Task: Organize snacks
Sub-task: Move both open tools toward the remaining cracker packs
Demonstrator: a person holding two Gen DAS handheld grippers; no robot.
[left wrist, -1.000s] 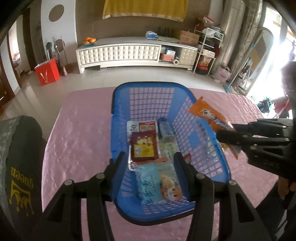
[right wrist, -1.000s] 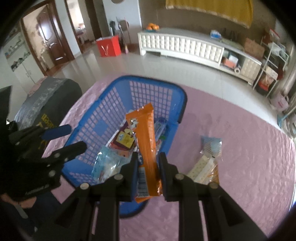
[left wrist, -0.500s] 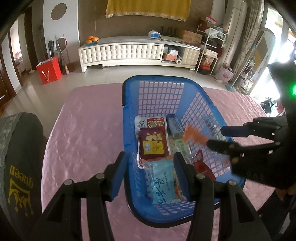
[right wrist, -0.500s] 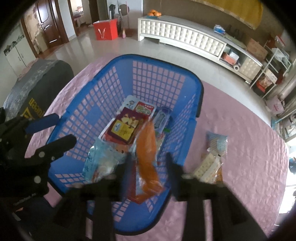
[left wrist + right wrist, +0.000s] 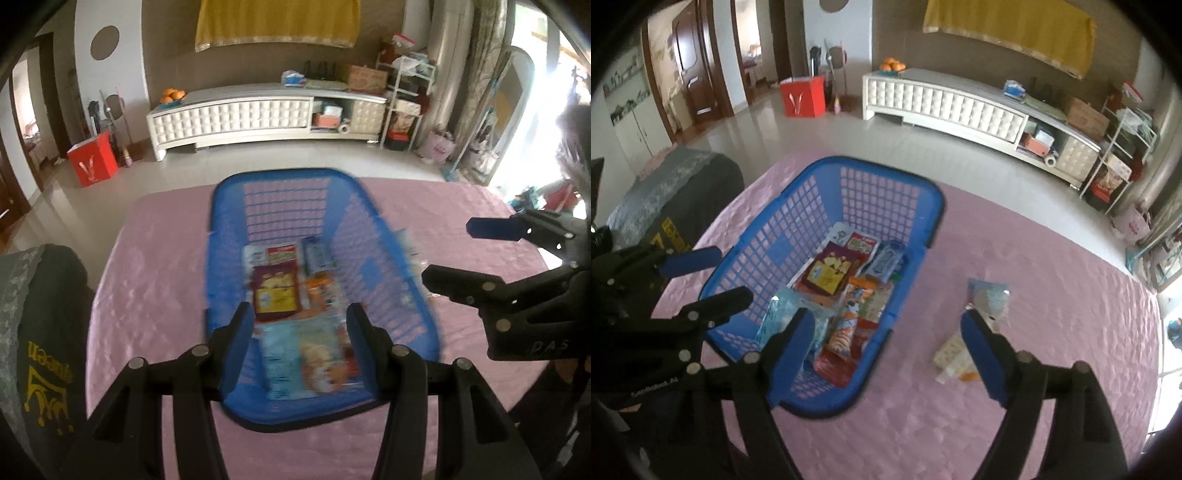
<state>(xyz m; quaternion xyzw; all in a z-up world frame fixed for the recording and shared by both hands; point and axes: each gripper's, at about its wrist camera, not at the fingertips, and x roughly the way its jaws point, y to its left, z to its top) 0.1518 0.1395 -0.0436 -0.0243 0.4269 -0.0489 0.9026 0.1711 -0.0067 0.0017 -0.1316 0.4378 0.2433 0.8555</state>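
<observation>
A blue plastic basket (image 5: 280, 177) (image 5: 849, 162) stands on the pink tablecloth and holds several snack packets. Among them are a dark red one (image 5: 275, 291) (image 5: 827, 273) and a light blue one (image 5: 299, 354) (image 5: 783, 314). An orange packet (image 5: 849, 317) (image 5: 321, 291) lies loose among them. My right gripper (image 5: 888, 323) (image 5: 454, 251) hovers over the basket's right wall, its jaws opening with nothing between them. My left gripper (image 5: 301, 325) (image 5: 733, 273) hangs open by the basket's near left side, gripping nothing. Two more packets, pale blue (image 5: 988, 295) and white-yellow (image 5: 956, 358), lie on the cloth right of the basket.
A dark chair back with yellow lettering (image 5: 37, 350) (image 5: 676, 206) stands at the table's left edge. The pink cloth (image 5: 1052, 288) stretches right to the table's edge. A person (image 5: 576, 140) shows at the far right. Beyond are a white cabinet (image 5: 258, 114) and a red bag (image 5: 92, 164).
My right gripper went from shut on the orange packet to wide open. The packet dropped into the basket, and the gripper drew back and up. The left gripper's jaws kept their width.
</observation>
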